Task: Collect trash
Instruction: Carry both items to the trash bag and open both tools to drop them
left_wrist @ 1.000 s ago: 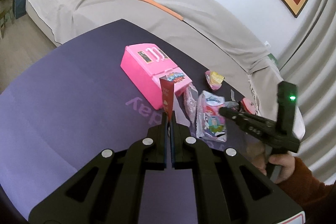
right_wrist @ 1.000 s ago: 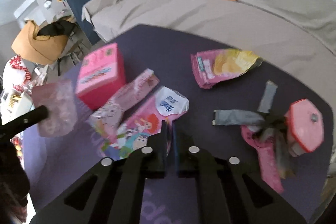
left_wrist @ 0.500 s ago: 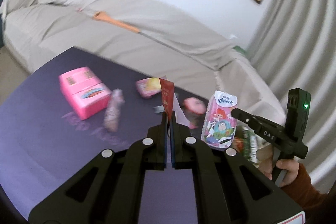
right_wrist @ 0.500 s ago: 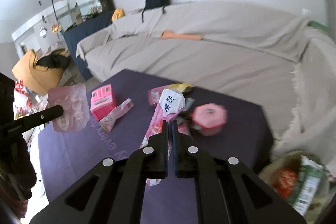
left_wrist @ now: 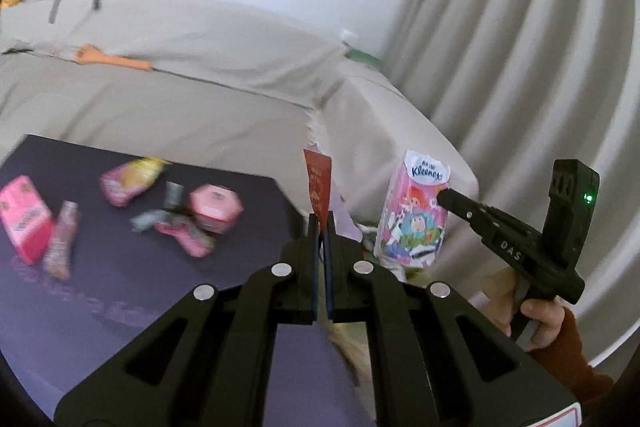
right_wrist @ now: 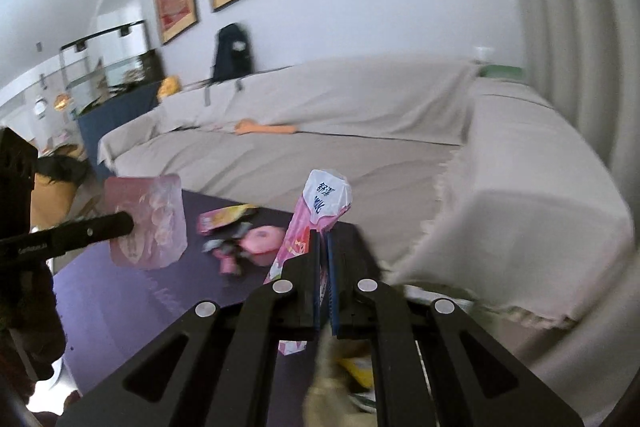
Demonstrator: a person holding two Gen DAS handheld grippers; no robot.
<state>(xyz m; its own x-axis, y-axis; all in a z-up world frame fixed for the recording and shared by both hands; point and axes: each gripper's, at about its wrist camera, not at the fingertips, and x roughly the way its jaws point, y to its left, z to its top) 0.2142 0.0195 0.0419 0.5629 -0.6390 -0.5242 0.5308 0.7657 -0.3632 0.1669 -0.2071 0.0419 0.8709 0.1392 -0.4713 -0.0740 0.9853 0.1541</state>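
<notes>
Both grippers are clamped on trash: the left gripper (left_wrist: 320, 227) on a pink wrapper (right_wrist: 148, 223), the right gripper (right_wrist: 324, 247) on a tissue pack (left_wrist: 416, 215), held upright past the table edge (left_wrist: 280, 195); the bin below is barely discernible.

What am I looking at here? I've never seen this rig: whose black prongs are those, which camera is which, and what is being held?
No robot: a person holds a handheld two-finger gripper in each hand, each with a fisheye camera looking along its fingers. In the left wrist view, the left gripper is shut on a red and clear wrapper; the right gripper shows at the right, carrying a pink Kleenex tissue pack. The right wrist view shows that same pack pinched in its own fingers. On the purple table lie a pink box, a pink hexagonal container and snack wrappers.
</notes>
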